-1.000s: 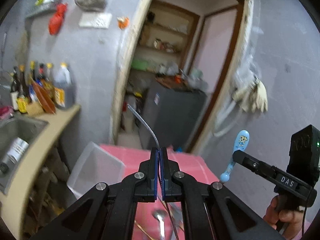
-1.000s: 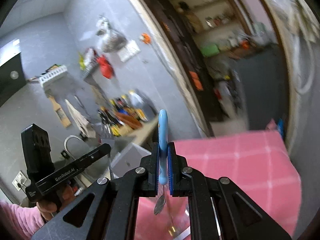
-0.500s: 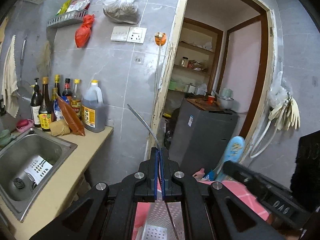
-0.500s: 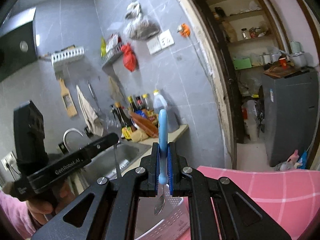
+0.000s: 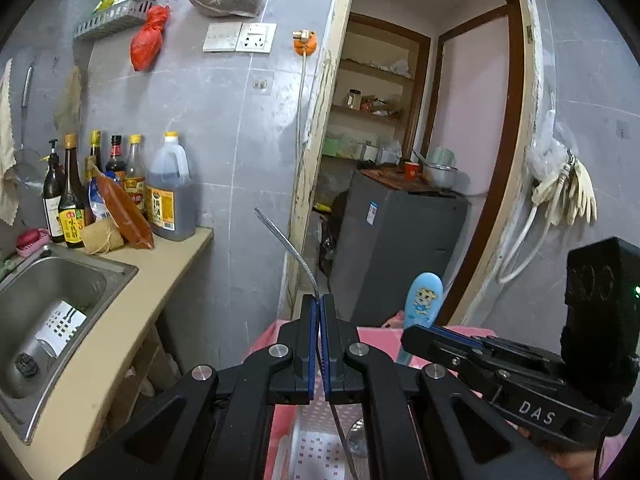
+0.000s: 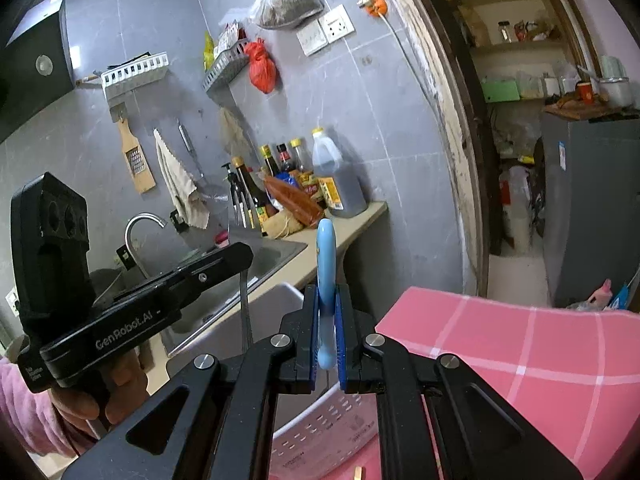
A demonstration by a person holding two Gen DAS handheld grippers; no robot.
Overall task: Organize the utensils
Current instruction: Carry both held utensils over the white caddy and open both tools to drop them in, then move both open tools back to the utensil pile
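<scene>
Pink checked cloth covers the table beneath both hand-held grippers, and a white perforated plastic basket sits at its near edge, directly under the tools; a second ago the views looked across the cloth toward the doorway, and now both have swung toward the sink wall and dropped lower, with the basket's floor showing between the fingers in the left wrist view; that suggests the carry is nearly done and the release comes next.

The left gripper is clamped flat on a thin bent steel utensil handle; the handle juts up and left past the fingertips while its lower end hangs over the basket, what kind of utensil it is cannot be told; the right gripper is closed on a light-blue plastic child's spoon with a cartoon print, grip end upward; in the left view a metal bowl glints low in the basket, probably that spoon's.

Room is tight on one side: the beige countertop and steel sink lie just beside the basket, and the two grippers ride close together, the right one crossing near the left's fingers; the far side, over the cloth, stands open; the basket's rim looks the edge to clear on lowering.
</scene>
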